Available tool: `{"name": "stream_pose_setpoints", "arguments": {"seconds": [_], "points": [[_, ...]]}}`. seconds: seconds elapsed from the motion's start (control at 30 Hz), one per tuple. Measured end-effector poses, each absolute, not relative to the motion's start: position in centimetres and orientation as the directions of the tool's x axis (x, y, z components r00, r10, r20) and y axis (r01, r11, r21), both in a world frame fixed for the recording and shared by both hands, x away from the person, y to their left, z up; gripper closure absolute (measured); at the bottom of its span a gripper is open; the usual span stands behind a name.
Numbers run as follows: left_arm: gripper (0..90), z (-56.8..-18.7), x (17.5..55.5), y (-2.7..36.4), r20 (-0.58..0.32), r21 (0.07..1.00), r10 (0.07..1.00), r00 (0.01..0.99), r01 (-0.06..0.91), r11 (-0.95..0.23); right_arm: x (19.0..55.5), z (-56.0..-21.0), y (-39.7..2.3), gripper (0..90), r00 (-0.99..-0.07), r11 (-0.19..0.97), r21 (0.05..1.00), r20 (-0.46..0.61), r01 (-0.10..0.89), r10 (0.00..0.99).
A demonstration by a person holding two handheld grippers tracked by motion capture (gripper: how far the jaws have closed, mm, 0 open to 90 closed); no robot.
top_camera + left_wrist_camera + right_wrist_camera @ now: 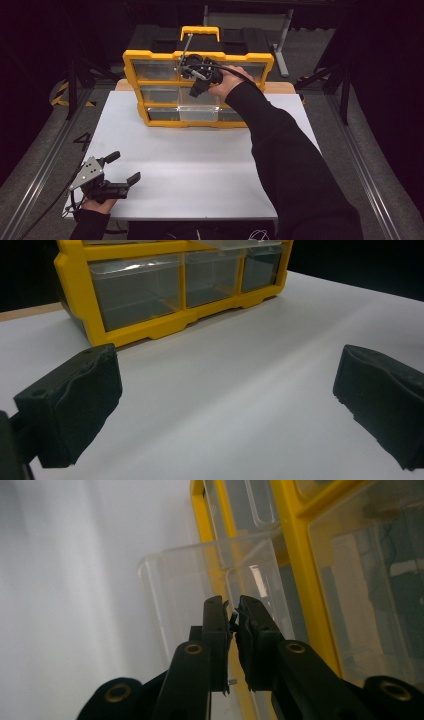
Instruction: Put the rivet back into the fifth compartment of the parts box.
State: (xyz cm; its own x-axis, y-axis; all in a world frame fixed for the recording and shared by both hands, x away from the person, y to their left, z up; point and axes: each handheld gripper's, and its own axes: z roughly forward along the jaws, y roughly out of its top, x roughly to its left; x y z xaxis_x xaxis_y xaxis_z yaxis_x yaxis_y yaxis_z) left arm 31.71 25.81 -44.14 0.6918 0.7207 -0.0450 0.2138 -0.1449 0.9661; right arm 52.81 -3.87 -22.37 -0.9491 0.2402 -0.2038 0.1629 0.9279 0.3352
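A yellow organizer (197, 60) with clear drawers stands at the back of the white table (190, 165). One clear drawer (198, 112) in its bottom row is pulled out toward me. My right gripper (194, 92) points down over that drawer, held by a hand in a black sleeve. In the right gripper view its jaws (232, 609) are shut just above the open drawer (165, 595), with a tiny dark speck at the tips that I cannot identify. My left gripper (124, 167) rests at the table's near left corner, open and empty (225, 385), facing the organizer (150, 330).
A black case with a yellow handle (200, 31) sits behind the organizer. Dark stands and floor rails flank the table. White tabletop stretches between the organizer and the left gripper.
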Motion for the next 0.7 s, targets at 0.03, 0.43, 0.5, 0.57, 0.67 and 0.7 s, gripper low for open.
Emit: {"name": "stream_pose_setpoints", "arguments": {"seconds": [0.03, 0.43, 0.5, 0.57, 0.67, 0.7], "points": [[0.2, -44.1, 31.7, 25.8, -0.045, 0.966, 0.721, 0.692, 0.214, -0.145, 53.1, -22.7, -3.9, 82.2, -0.95, 0.929, 0.33, -0.201, 0.165, 0.24], [0.2, -44.2, 31.7, 25.9, -0.047, 0.966, 0.721, 0.691, 0.215, -0.142, 54.6, -25.0, -3.7, 82.2, -0.954, 0.935, 0.301, -0.172, 0.188, 0.247], [0.2, -44.2, 31.7, 25.9, -0.048, 0.966, 0.721, 0.691, 0.215, -0.142, 54.8, -25.3, -3.8, 82.2, -0.954, 0.937, 0.297, -0.172, 0.186, 0.244], [0.2, -44.2, 31.7, 25.8, -0.048, 0.966, 0.721, 0.692, 0.215, -0.142, 54.9, -25.6, -3.8, 82.2, -0.954, 0.936, 0.294, -0.161, 0.196, 0.251], [0.2, -44.2, 31.7, 25.9, -0.048, 0.966, 0.721, 0.692, 0.216, -0.142, 55.1, -26.1, -3.8, 82.2, -0.956, 0.938, 0.287, -0.158, 0.194, 0.246], [0.2, -44.2, 31.7, 25.9, -0.048, 0.966, 0.721, 0.692, 0.216, -0.143, 55.1, -26.3, -3.8, 82.1, -0.957, 0.939, 0.284, -0.155, 0.196, 0.246]]}}
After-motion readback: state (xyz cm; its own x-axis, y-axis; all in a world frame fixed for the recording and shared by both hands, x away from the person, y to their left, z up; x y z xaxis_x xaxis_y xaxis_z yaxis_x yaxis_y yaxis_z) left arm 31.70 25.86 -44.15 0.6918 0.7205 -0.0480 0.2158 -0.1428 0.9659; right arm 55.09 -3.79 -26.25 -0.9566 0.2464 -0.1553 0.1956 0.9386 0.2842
